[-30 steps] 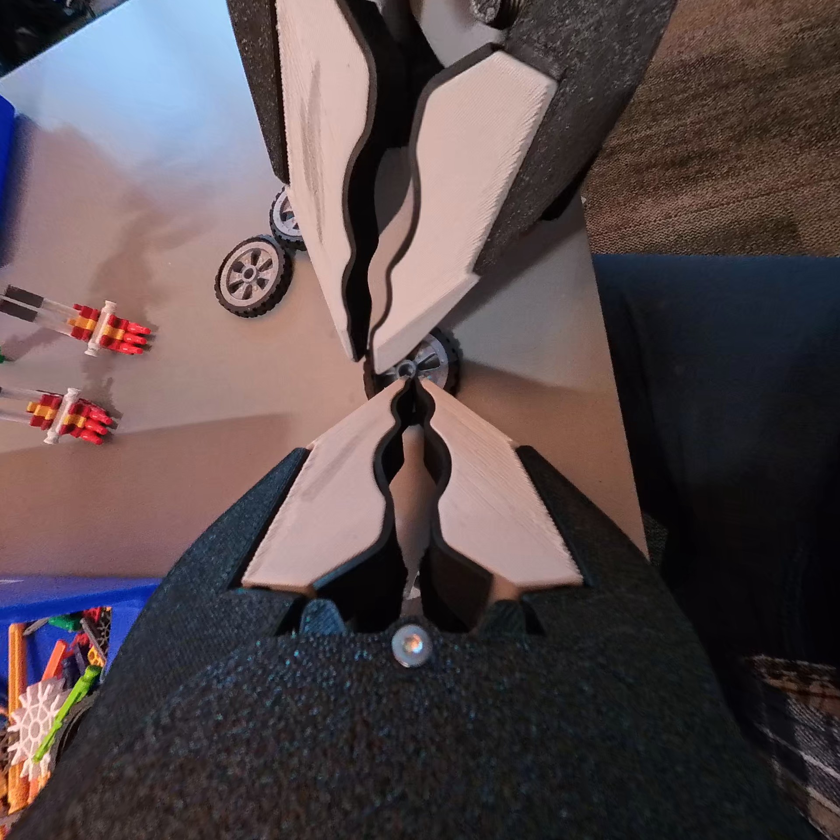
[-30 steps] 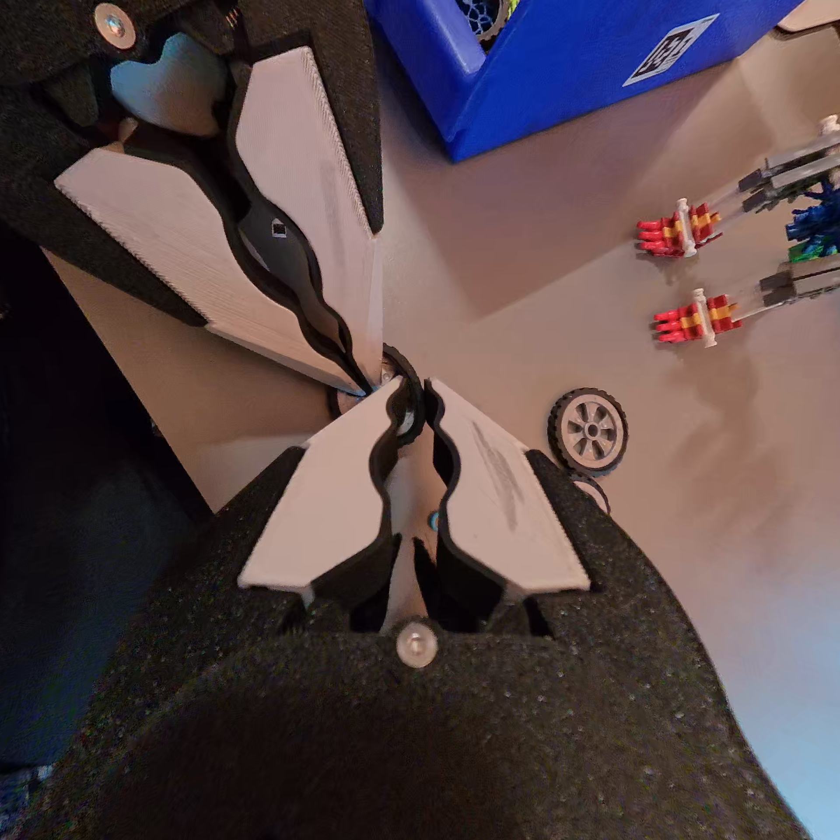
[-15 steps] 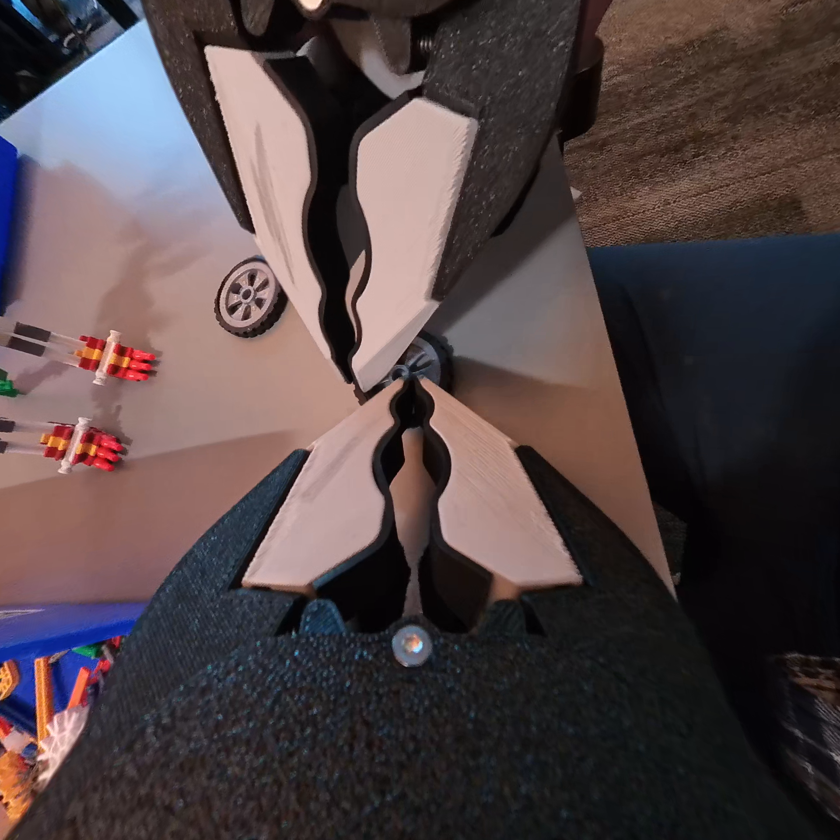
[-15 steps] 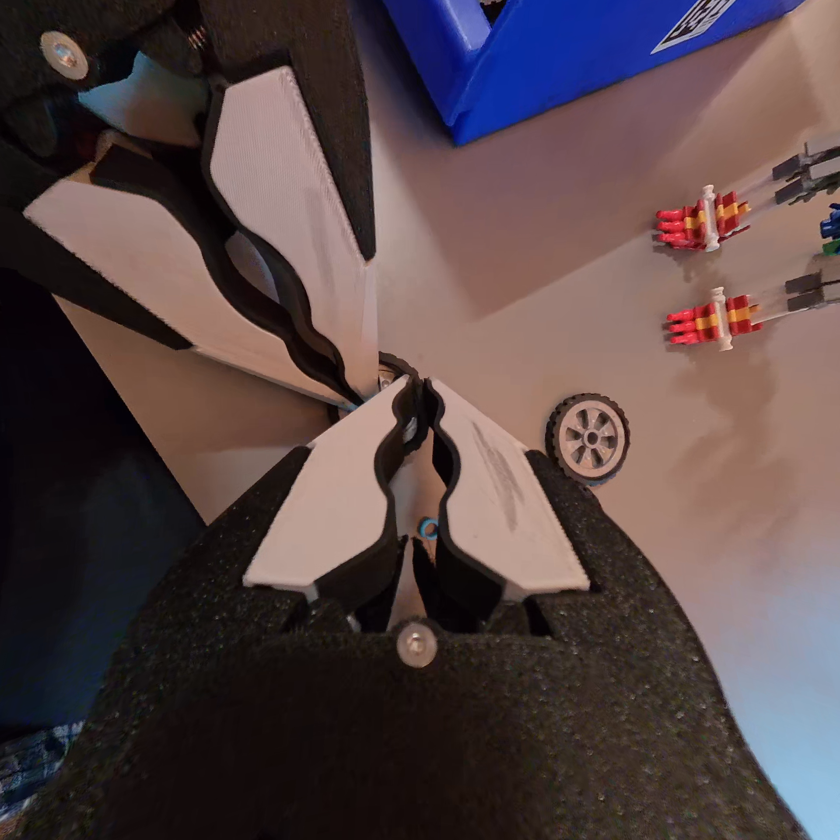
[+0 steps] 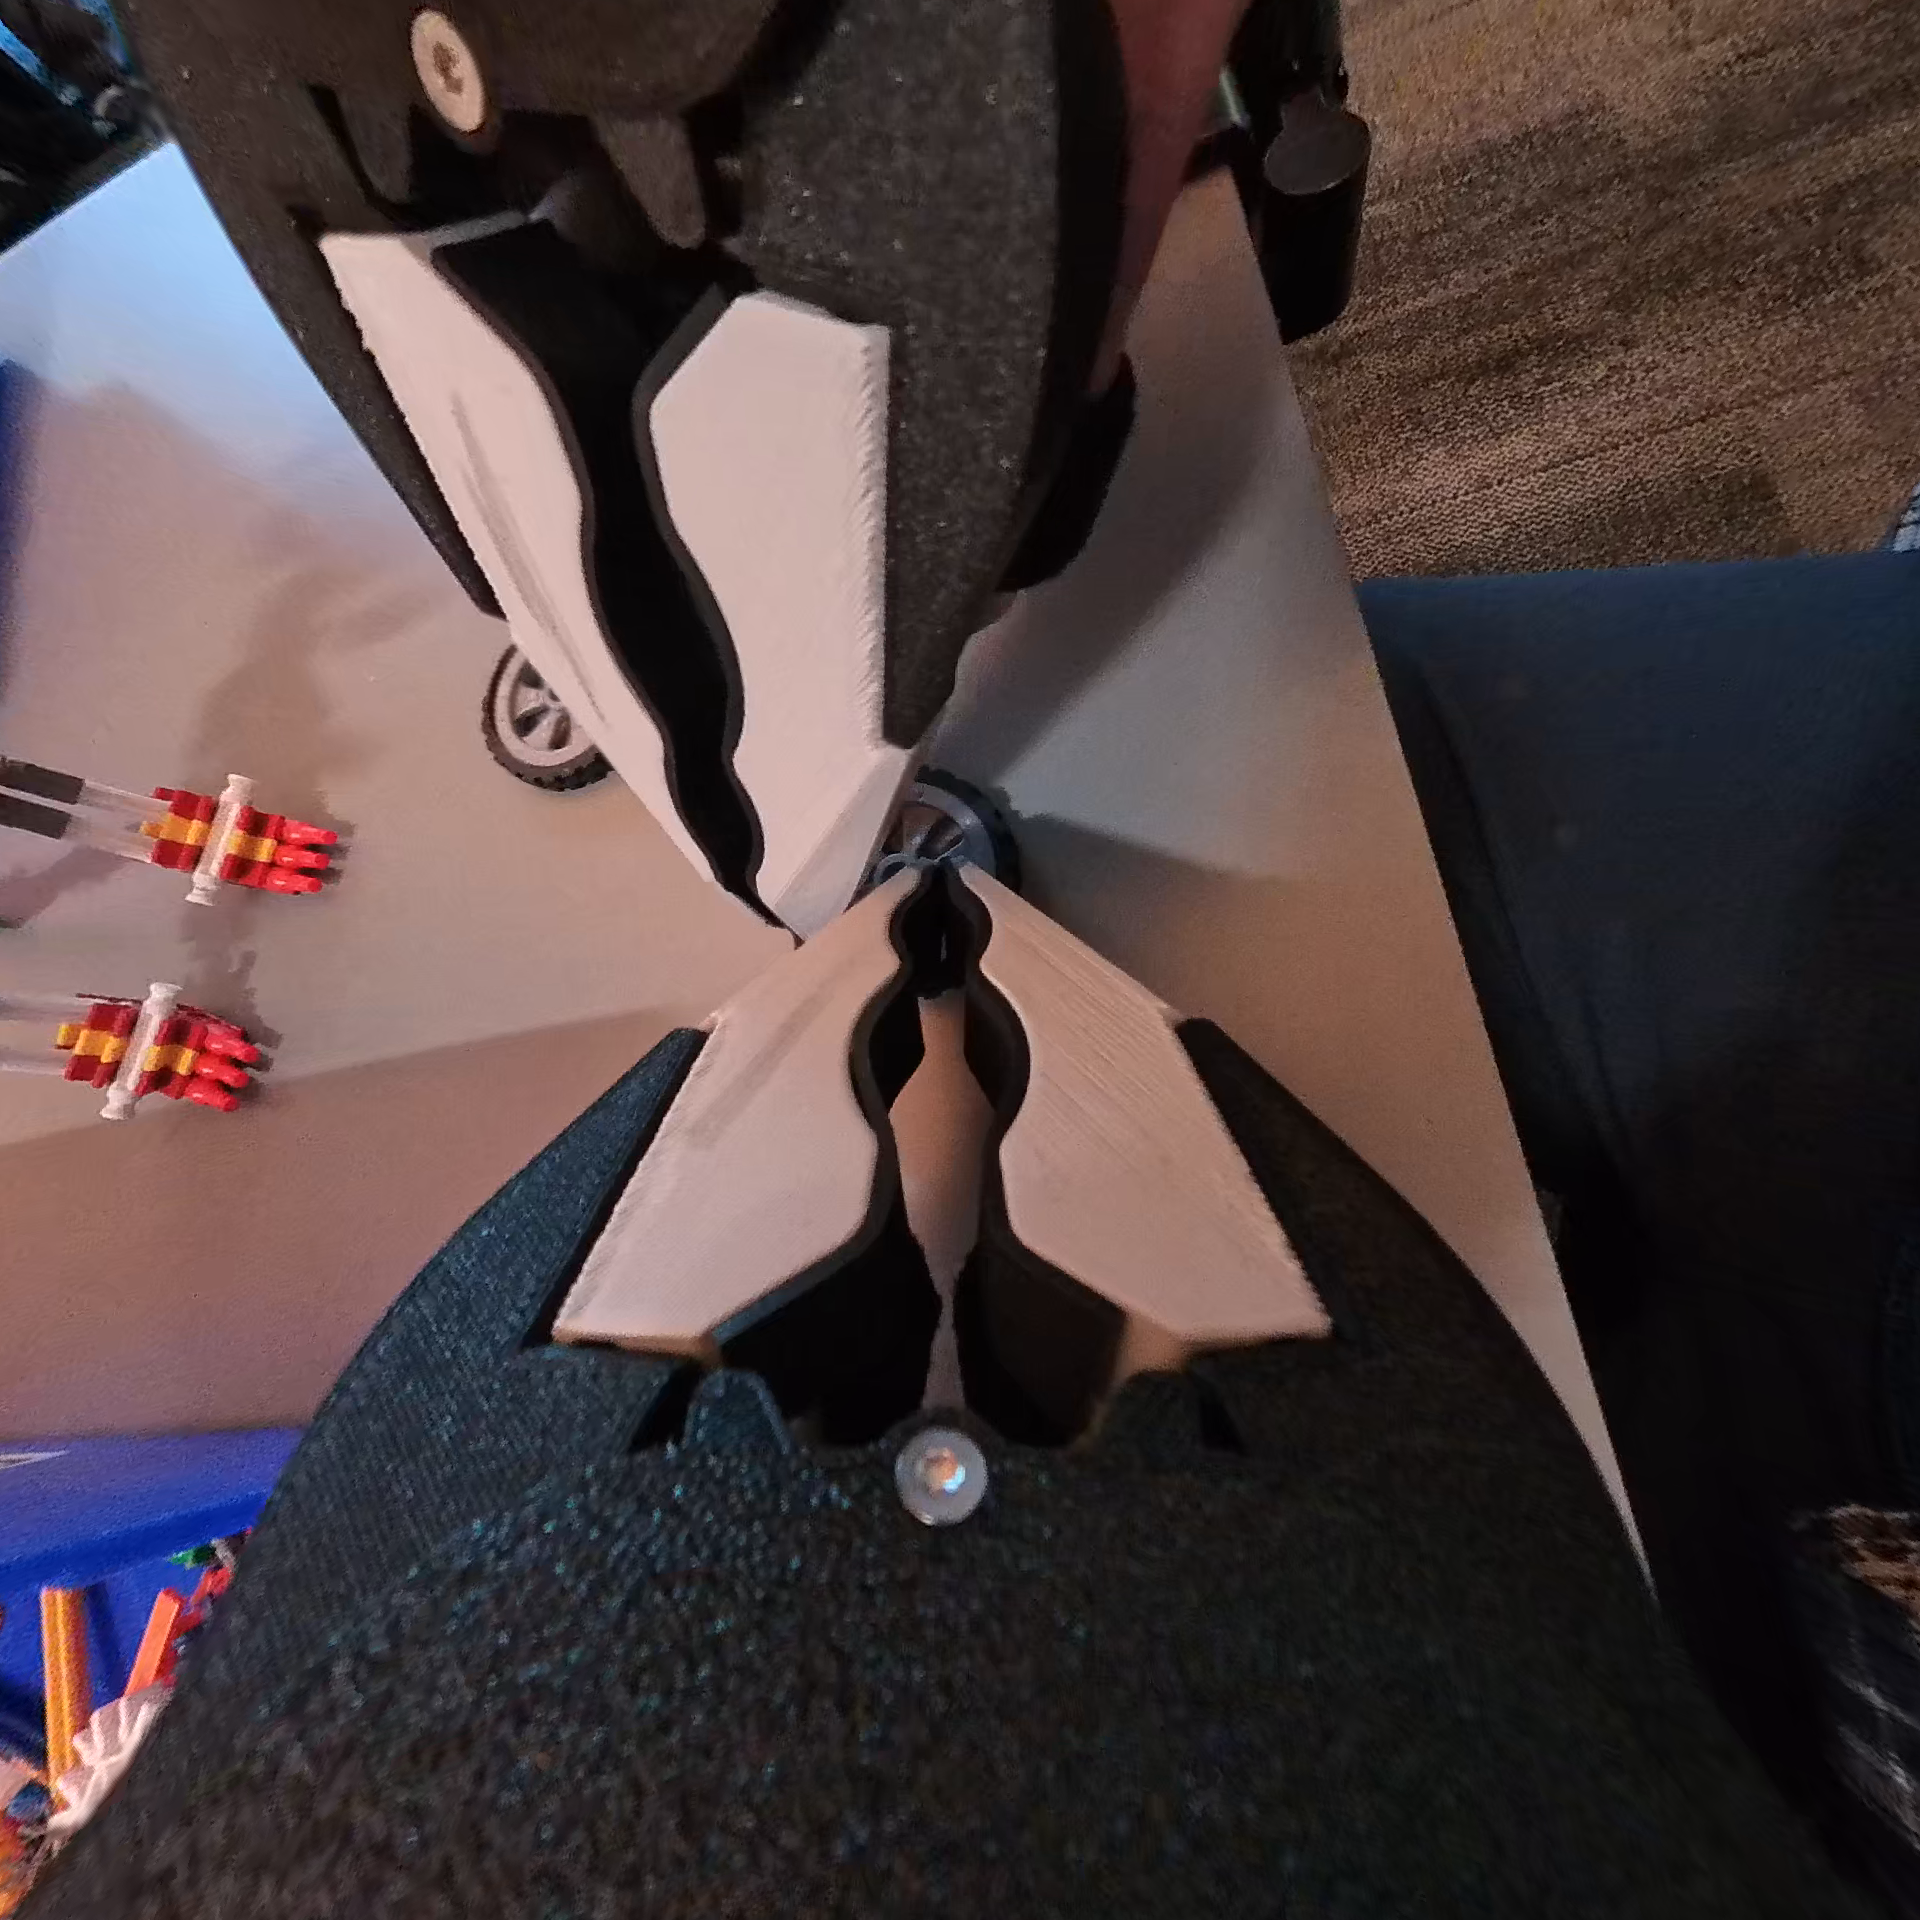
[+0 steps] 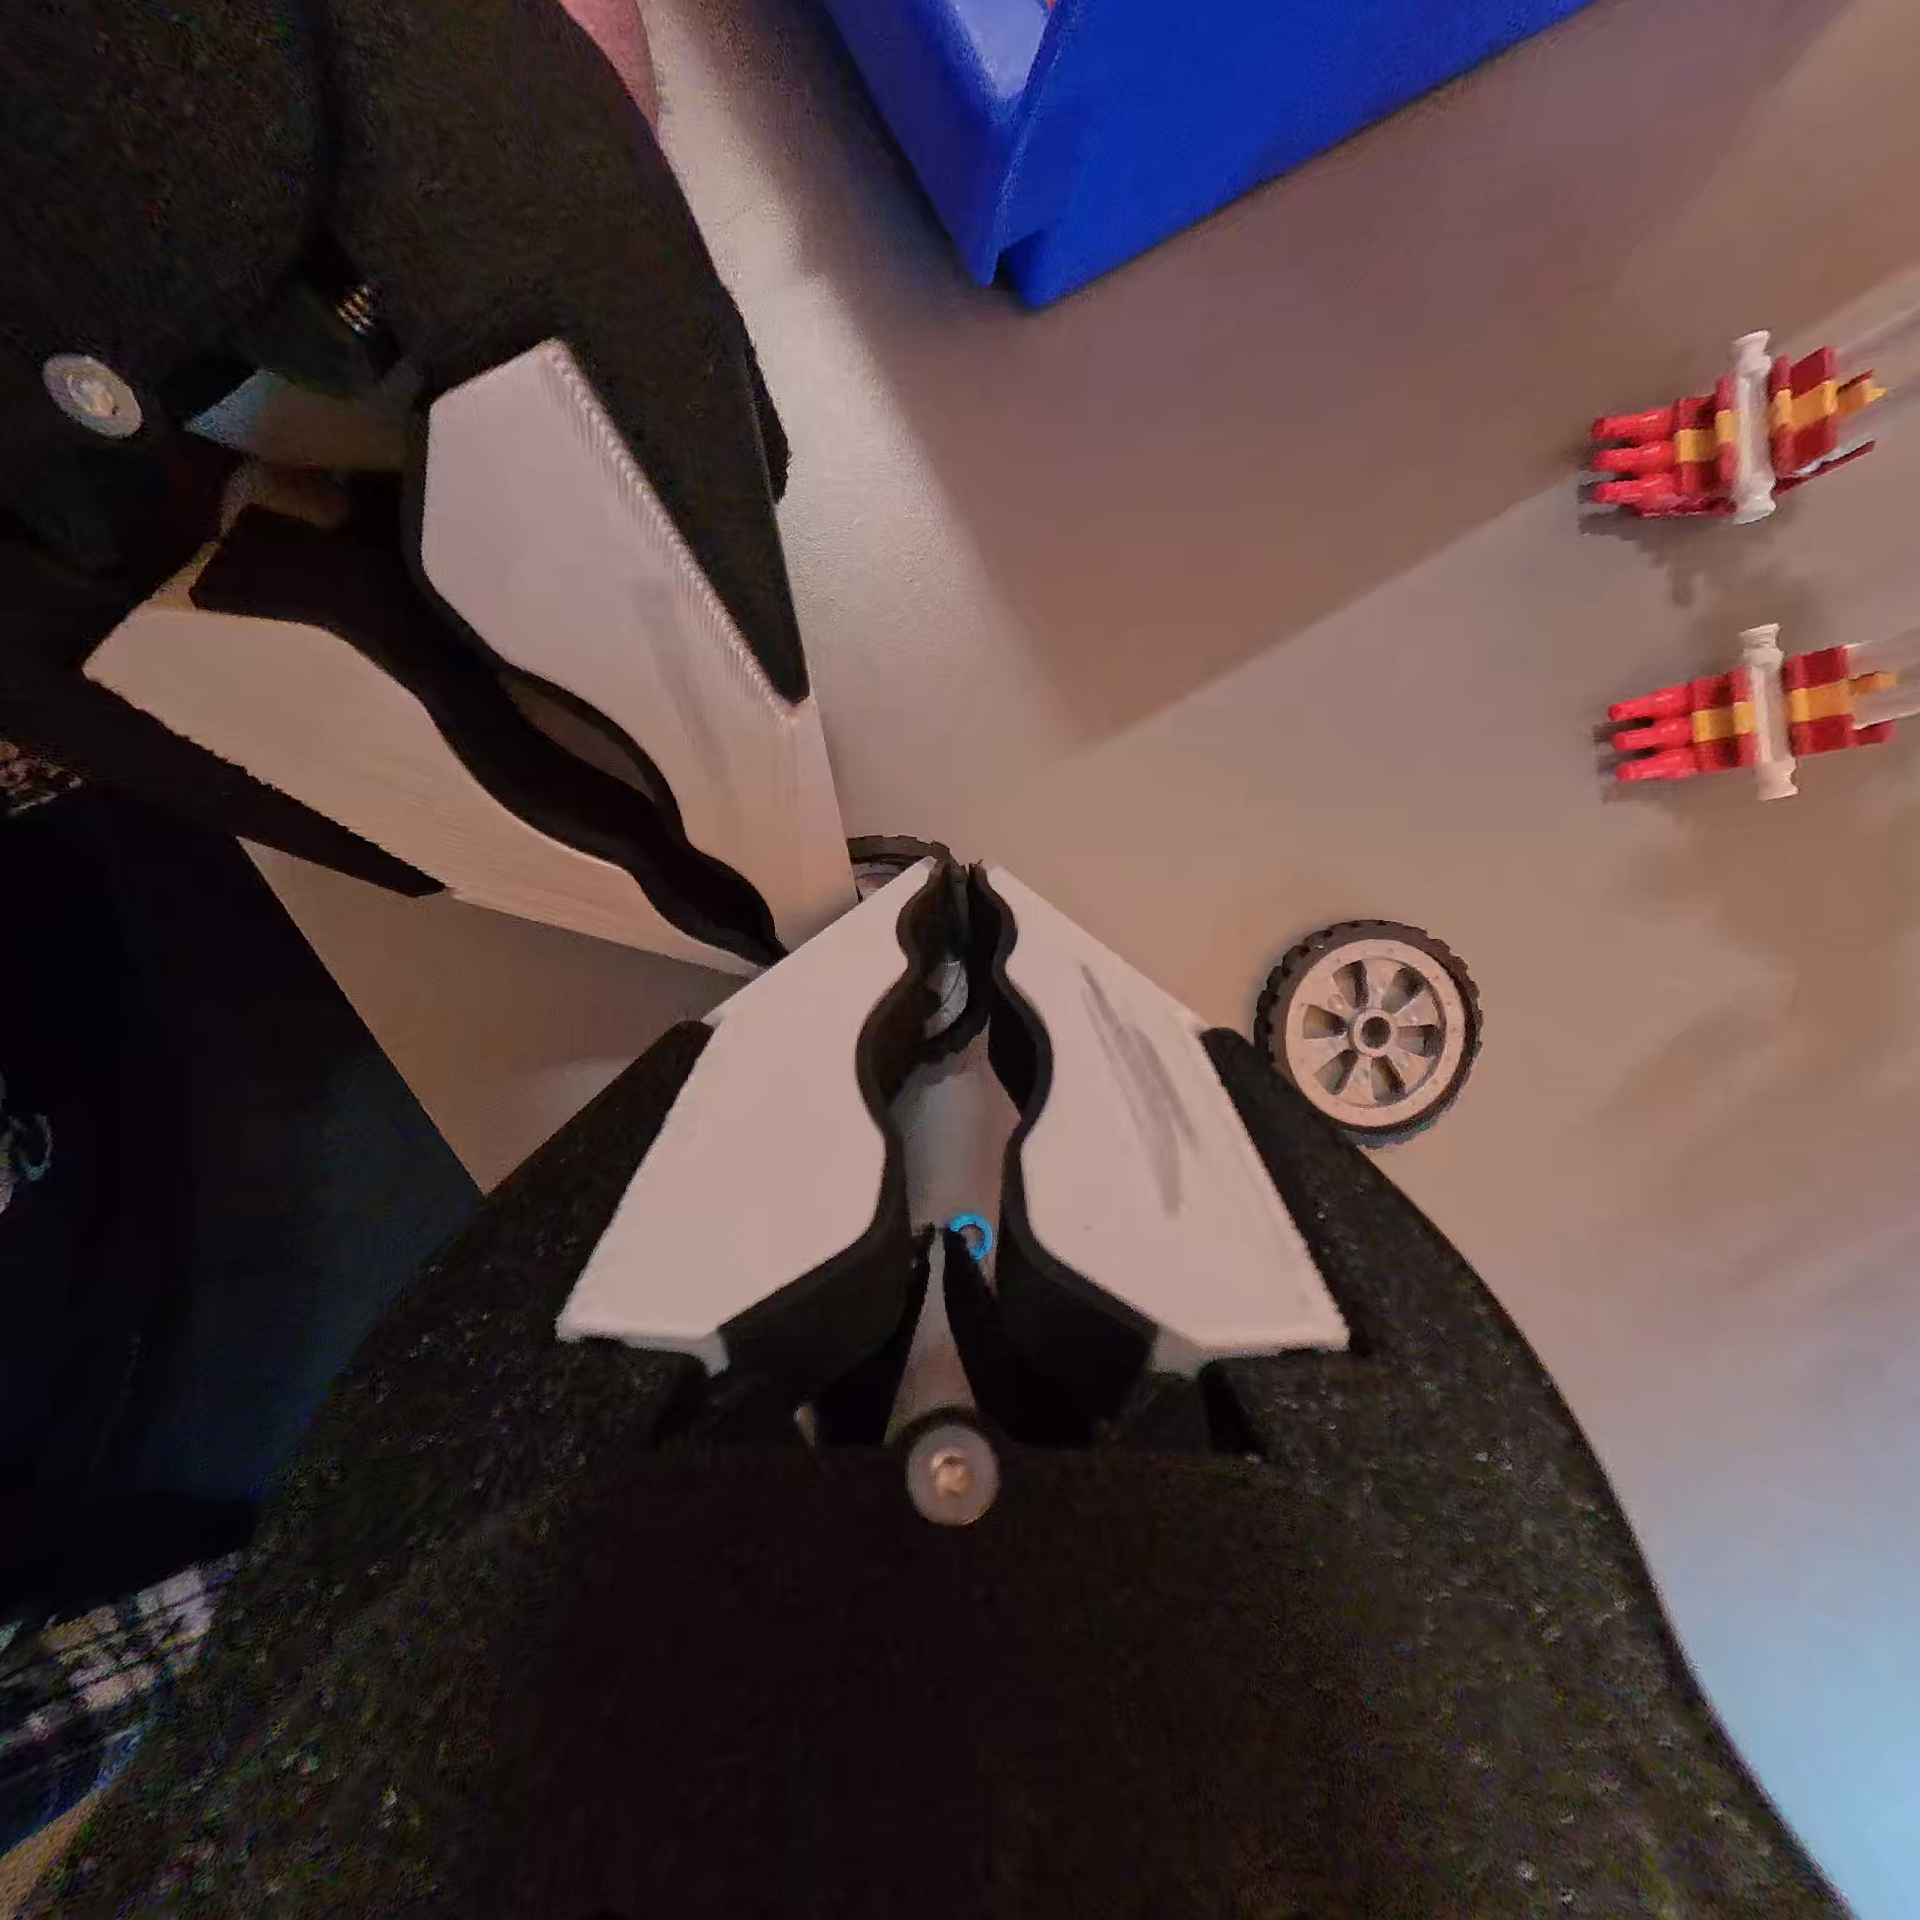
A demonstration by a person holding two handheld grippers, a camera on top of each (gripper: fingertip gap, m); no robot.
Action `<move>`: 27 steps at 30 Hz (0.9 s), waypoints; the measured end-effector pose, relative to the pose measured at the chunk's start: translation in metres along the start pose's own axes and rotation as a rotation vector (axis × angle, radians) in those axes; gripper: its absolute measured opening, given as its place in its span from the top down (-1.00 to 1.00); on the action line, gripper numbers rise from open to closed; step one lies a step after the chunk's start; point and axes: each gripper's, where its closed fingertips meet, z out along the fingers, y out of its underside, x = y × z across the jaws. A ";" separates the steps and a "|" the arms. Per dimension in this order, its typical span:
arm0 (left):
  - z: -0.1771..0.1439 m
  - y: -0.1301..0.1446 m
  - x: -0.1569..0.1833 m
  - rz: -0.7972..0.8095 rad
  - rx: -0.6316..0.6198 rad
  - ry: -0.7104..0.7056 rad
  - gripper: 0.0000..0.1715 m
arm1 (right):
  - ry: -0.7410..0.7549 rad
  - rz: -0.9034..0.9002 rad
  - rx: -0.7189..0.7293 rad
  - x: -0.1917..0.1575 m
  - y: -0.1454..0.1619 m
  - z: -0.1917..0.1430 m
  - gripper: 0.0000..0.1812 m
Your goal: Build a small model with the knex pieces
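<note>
My left gripper (image 5: pixel 940 888) and my right gripper (image 6: pixel 961 873) meet tip to tip near the table's edge, both shut. A small wheel piece with a black tyre and grey hub (image 5: pixel 971 826) sits at the left fingertips, with dark tyre showing between the fingers. In the right wrist view a tyre and hub (image 6: pixel 951 1003) are pinched between my right fingers, and another tyre rim (image 6: pixel 883 857) shows just beyond them. Whether this is one piece or two joined wheels is hidden. The right gripper (image 5: pixel 774 909) comes in from above in the left view, and the left gripper (image 6: pixel 795 940) from the upper left in the right view.
A loose grey wheel (image 6: pixel 1366 1034) lies on the table (image 6: pixel 1351 623), half hidden in the left view (image 5: pixel 540 732). Two red and yellow brick pieces (image 6: pixel 1725 436) (image 6: pixel 1756 717) lie beyond. A blue bin (image 6: pixel 1195 125) holds parts. A person's dark trouser leg (image 5: pixel 1662 935) and carpet (image 5: pixel 1610 312) lie past the table edge. Left and right tips are no more than a few centimetres apart.
Both grippers stay shut at the wheel piece. The right gripper has tilted and come closer to the left camera, now covering one loose wheel and half of the other.
</note>
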 end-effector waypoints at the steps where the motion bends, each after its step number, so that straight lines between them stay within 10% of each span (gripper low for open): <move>1: 0.000 0.000 0.000 0.002 -0.001 -0.001 1.00 | -0.007 0.000 -0.014 0.000 0.000 0.000 0.97; 27: 0.002 -0.001 0.006 0.012 0.016 0.000 1.00 | -0.183 -0.067 -0.239 0.000 0.000 0.009 1.00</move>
